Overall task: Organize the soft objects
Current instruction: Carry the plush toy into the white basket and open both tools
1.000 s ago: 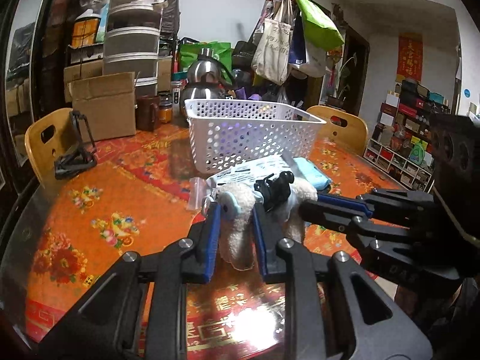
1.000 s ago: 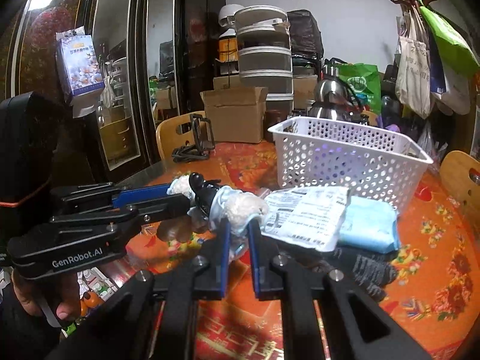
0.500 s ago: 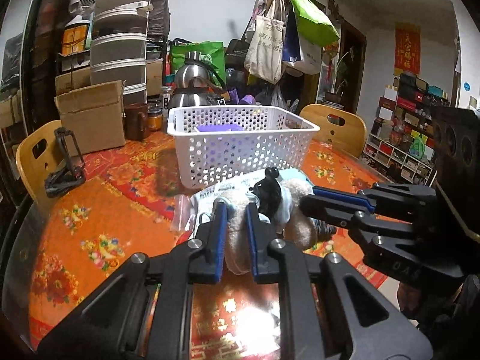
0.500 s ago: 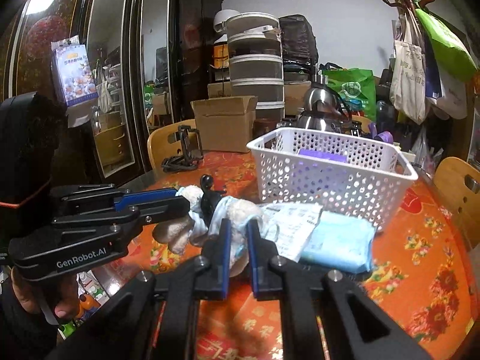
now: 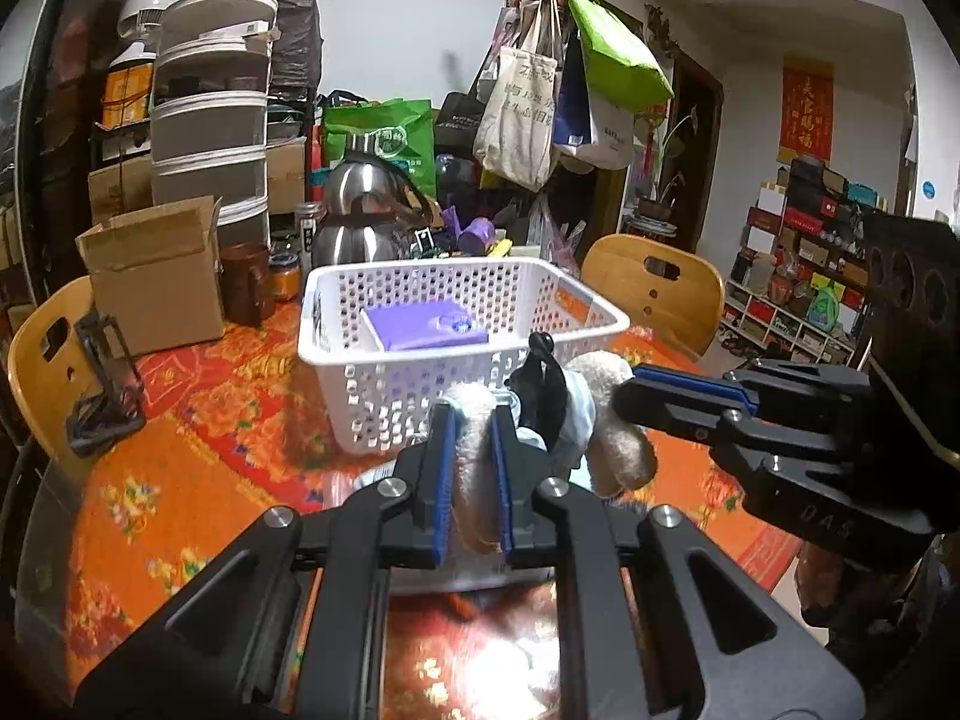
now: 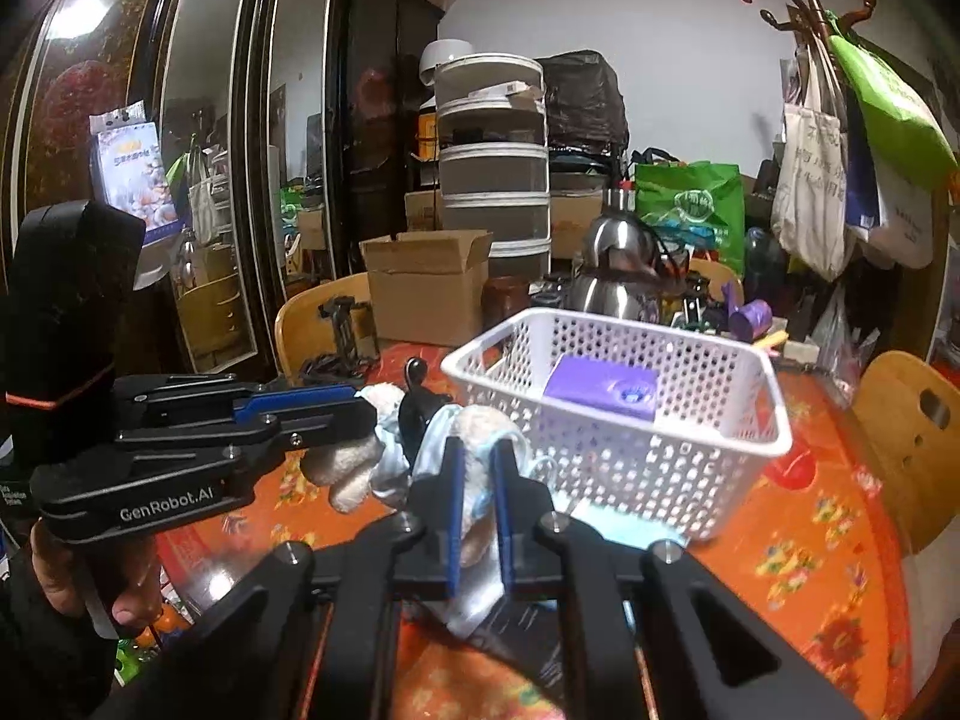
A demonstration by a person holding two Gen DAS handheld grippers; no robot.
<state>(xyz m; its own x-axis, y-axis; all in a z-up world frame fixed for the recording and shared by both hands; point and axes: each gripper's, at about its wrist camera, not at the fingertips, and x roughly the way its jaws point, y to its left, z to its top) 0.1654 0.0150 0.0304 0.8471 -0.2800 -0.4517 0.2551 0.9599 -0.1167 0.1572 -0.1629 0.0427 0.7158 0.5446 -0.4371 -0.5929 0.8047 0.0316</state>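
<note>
A fluffy beige plush toy with a black face and a light-blue cloth hangs in the air between both grippers, just in front of the white perforated basket. My left gripper is shut on one woolly limb. My right gripper comes in from the right and pinches the other end. In the right wrist view my right gripper is shut on the plush toy, with the left gripper gripping it from the left. A purple pack lies inside the basket.
A light-blue pack lies on the orange patterned tablecloth before the basket. Behind stand a cardboard box, a steel kettle and jars. A black stand sits at the left. Wooden chairs ring the table.
Both grippers have lifted the plush toy off the table and carried it toward the basket. The left jaws squeezed tighter on it. The packs on the table dropped below the left view.
</note>
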